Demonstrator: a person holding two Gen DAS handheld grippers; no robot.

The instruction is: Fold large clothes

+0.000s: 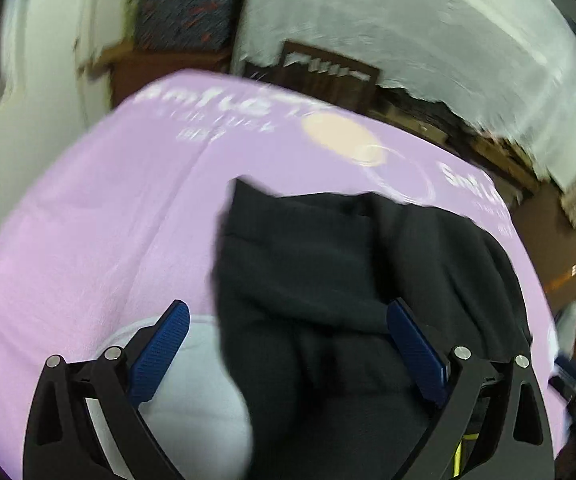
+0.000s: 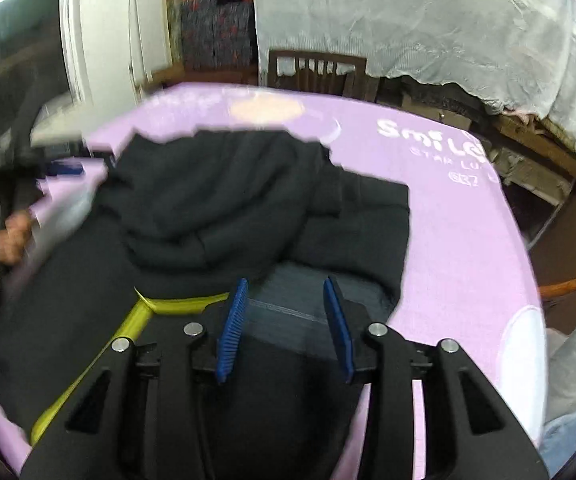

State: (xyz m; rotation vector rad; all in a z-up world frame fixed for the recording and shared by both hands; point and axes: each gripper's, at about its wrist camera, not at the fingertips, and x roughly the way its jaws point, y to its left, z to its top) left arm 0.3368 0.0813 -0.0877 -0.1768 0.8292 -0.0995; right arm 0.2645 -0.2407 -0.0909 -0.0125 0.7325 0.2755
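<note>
A large black hooded garment (image 1: 327, 260) lies partly folded on a table under a lilac printed cloth (image 1: 88, 220). My left gripper (image 1: 288, 306) hovers over the garment's left edge with its blue pads (image 1: 164, 348) spread wide, gripping nothing. In the right wrist view the same garment (image 2: 216, 200) fills the middle, its hood bunched on top and a yellow-green trim (image 2: 176, 304) showing near me. My right gripper (image 2: 286, 282) is above its near part, jaws partly apart, pads touching no fabric. A hand (image 2: 12, 232) with the blurred left gripper is at the far left.
The lilac cloth (image 2: 459, 240) runs to the table's edge on the right. Beyond the far edge stand a wooden chair (image 2: 315, 68) and furniture under a white sheet (image 2: 427, 20). A round wooden tabletop edge (image 2: 575, 280) is at the right. White window frames (image 2: 76, 40) are on the left.
</note>
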